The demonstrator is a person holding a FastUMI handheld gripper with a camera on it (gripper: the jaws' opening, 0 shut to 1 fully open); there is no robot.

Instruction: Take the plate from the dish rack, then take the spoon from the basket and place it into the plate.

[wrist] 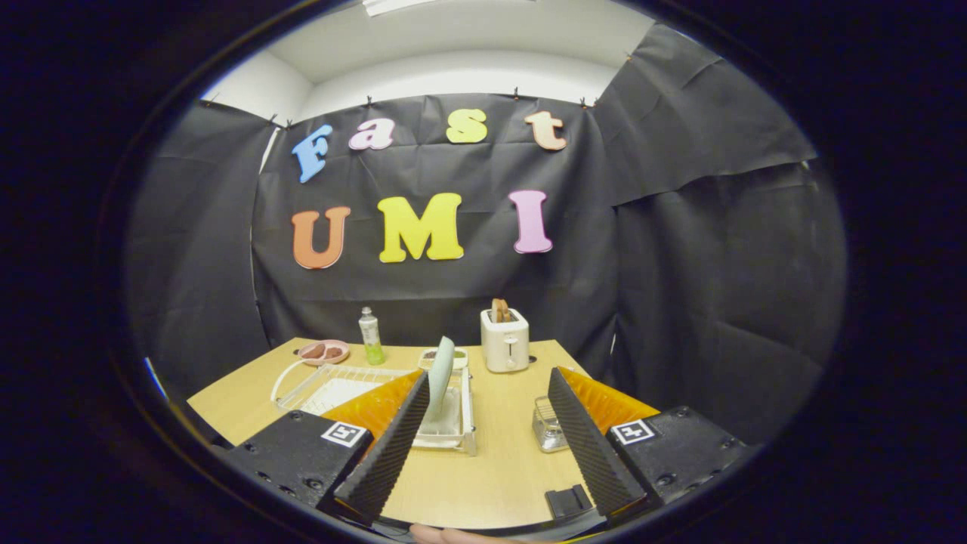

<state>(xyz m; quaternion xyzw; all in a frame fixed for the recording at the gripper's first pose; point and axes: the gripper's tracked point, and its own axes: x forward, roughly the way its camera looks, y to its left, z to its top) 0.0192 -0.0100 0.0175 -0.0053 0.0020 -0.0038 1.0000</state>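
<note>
The black ribbed claw (483, 438) gapes wide over the pale wooden counter (498, 468), gripping nothing. A thin pale-green round plate (440, 375) stands on edge in the white wire dish rack (355, 385), far left; a small clear mesh basket (547, 425) sits right.

Table (498, 453): pale wood-look top, smooth, faint sheen. Dish rack (344, 389): white coated wire. Plate (440, 374): pale green, smooth, matt, ceramic or plastic unclear. Toaster (505, 341): cream casing, smooth, slightly glossy. Bottle (370, 336): clear plastic, green liquid. Small basket (549, 428): looks like fine metal mesh, blurred. Pink dish (323, 352): smooth. Gripper (491, 446): fingers (393, 446) spread wide apart, black ribbed matt pads, glossy orange plastic backing, matt black body. Booth wall: creased black cloth.
</note>
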